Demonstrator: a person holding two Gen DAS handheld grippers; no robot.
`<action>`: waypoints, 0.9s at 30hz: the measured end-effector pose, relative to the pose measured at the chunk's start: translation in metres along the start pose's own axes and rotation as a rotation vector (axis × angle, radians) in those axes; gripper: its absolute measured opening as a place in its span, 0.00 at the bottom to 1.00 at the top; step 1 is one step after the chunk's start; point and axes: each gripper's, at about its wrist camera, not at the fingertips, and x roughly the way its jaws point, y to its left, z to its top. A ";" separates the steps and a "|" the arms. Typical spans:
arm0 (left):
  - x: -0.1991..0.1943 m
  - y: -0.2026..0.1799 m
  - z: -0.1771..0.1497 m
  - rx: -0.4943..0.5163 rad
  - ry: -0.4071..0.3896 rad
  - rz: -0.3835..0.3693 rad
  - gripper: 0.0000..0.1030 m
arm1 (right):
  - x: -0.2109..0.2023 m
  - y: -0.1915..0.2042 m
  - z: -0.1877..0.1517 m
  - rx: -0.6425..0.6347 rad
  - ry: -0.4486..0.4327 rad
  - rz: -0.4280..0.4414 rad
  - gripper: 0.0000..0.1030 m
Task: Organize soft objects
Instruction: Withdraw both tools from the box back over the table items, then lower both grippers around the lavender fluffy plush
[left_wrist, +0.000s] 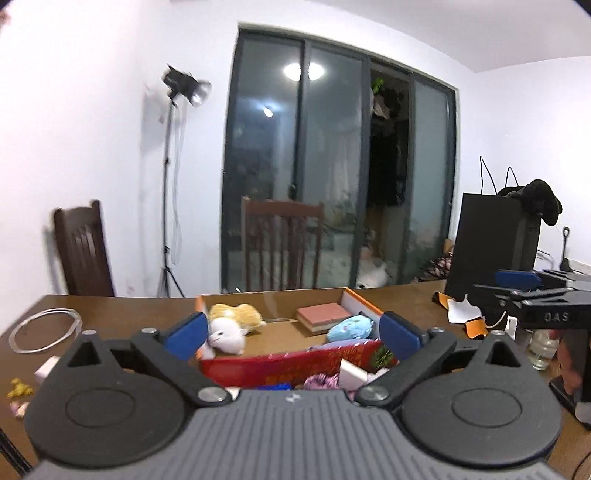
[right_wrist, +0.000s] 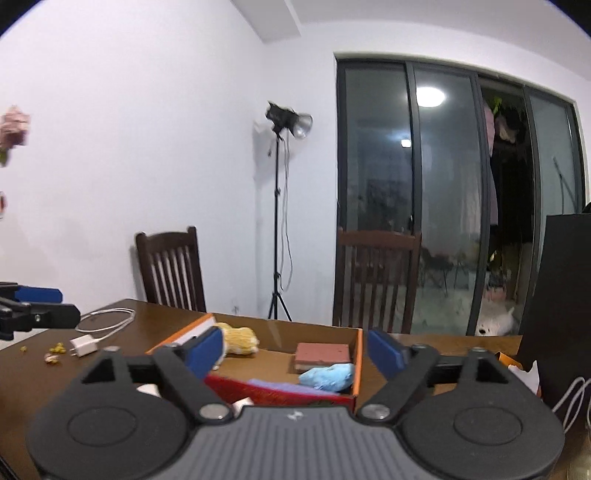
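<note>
Plush toys (left_wrist: 231, 326) in cardboard box (left_wrist: 360, 297), white one visible only from left wrist, left gripper (left_wrist: 291, 332) and right gripper (right_wrist: 295, 350) both released, empty, above near table edge.

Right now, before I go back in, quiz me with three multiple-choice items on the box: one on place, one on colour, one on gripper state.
1. Where does the white plush lie?
A. inside the cardboard box
B. on a chair
C. on the floor

2. What colour is the plush just in front of the pink block?
A. green
B. light blue
C. black

3. How is the left gripper?
A. shut on a plush
B. shut, empty
C. open, empty

Answers: 1 A, it lies on the box floor beside the yellow plush. 2 B, pale blue fabric shows. 3 C, its blue pads stand wide apart, gripping nothing.
</note>
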 end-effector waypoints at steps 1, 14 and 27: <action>-0.010 -0.002 -0.006 0.002 -0.013 0.013 1.00 | -0.009 0.004 -0.006 0.006 -0.006 -0.002 0.91; -0.091 -0.005 -0.089 -0.076 0.060 0.073 1.00 | -0.078 0.050 -0.104 0.059 0.096 -0.035 1.00; -0.055 0.013 -0.107 -0.137 0.164 0.102 1.00 | -0.052 0.062 -0.115 0.173 0.241 0.057 1.00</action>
